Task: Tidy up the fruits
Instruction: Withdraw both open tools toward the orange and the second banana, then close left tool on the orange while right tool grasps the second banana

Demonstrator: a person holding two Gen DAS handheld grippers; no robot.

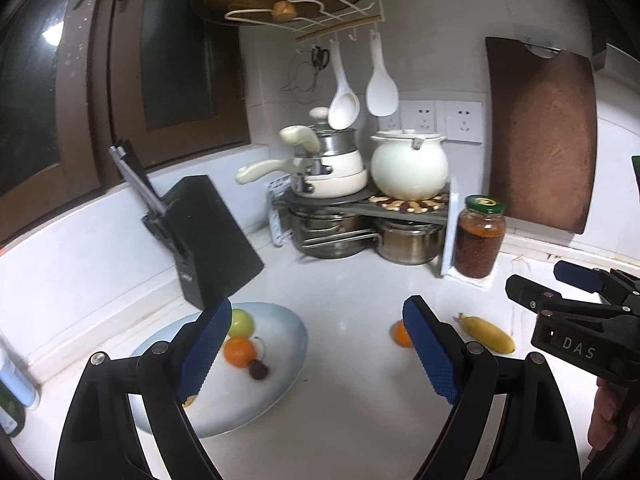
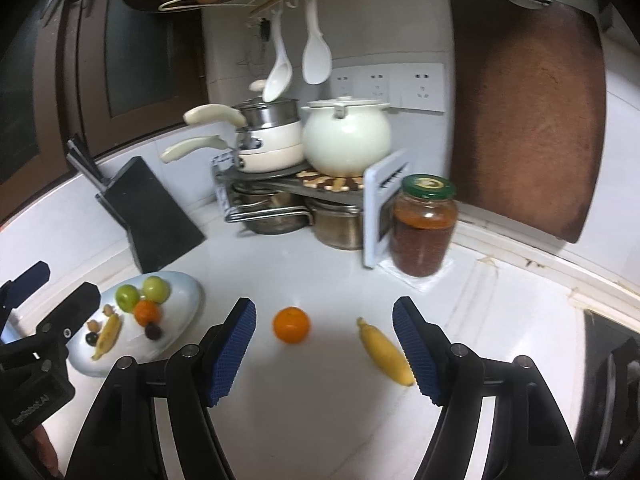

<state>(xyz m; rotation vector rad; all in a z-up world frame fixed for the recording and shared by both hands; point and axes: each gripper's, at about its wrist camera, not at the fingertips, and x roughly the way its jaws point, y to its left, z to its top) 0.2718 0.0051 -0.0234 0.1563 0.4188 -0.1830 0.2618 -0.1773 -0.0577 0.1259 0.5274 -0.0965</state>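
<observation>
Left wrist view: left gripper [image 1: 318, 354] jaws spread wide, holding nothing; pale blue plate [image 1: 288, 344] behind the left pad, carrying a green apple [image 1: 242, 322], an orange [image 1: 239, 352] and a dark fruit [image 1: 259, 370]; loose orange [image 1: 399, 334] half hidden behind the right pad, loose banana [image 1: 486, 333] just beyond that pad on the white counter [image 1: 352, 288]. Right wrist view: right gripper [image 2: 324, 354] jaws likewise wide apart and empty, loose orange [image 2: 291, 325] between the pads nearer the left one, loose banana [image 2: 386, 352] just inside the right pad, plate [image 2: 188, 300] of fruit outside the left pad.
</observation>
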